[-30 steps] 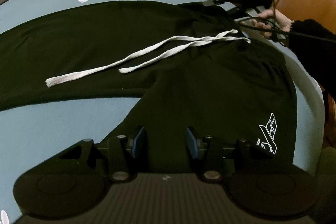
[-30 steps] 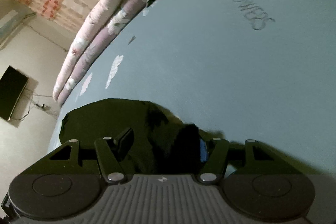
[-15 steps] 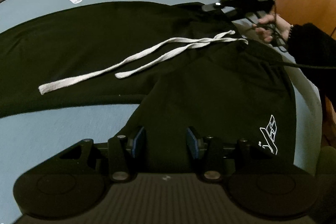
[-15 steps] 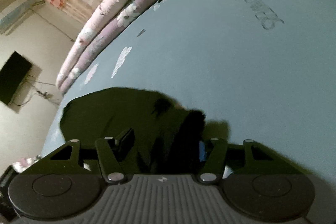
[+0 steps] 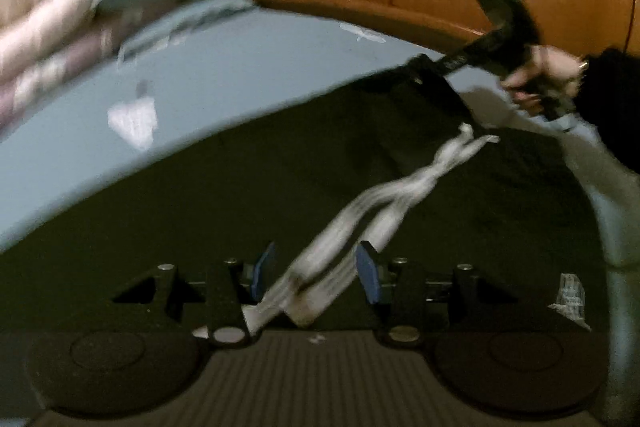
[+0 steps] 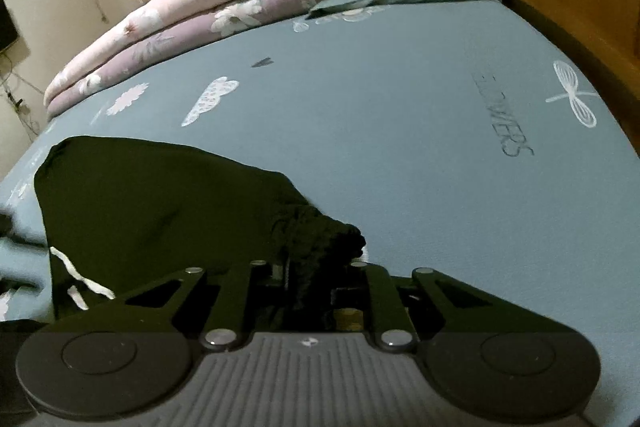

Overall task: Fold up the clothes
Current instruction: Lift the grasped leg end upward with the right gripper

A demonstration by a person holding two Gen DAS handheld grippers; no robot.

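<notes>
Right gripper [image 6: 320, 263] is clamped on the black pants' [image 5: 248, 203] waistband; left gripper [image 5: 316, 271] sits wide open over the drawstrings [image 5: 384, 199].

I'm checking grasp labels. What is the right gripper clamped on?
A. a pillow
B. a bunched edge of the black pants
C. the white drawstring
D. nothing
B: the right gripper has closed on a bunched edge of the black pants, above the blue sheet.

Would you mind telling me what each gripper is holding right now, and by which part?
The right gripper is shut on the black trousers' bunched waistband corner. The left gripper is open, holding nothing; the white drawstring merely lies between its fingers.
</notes>
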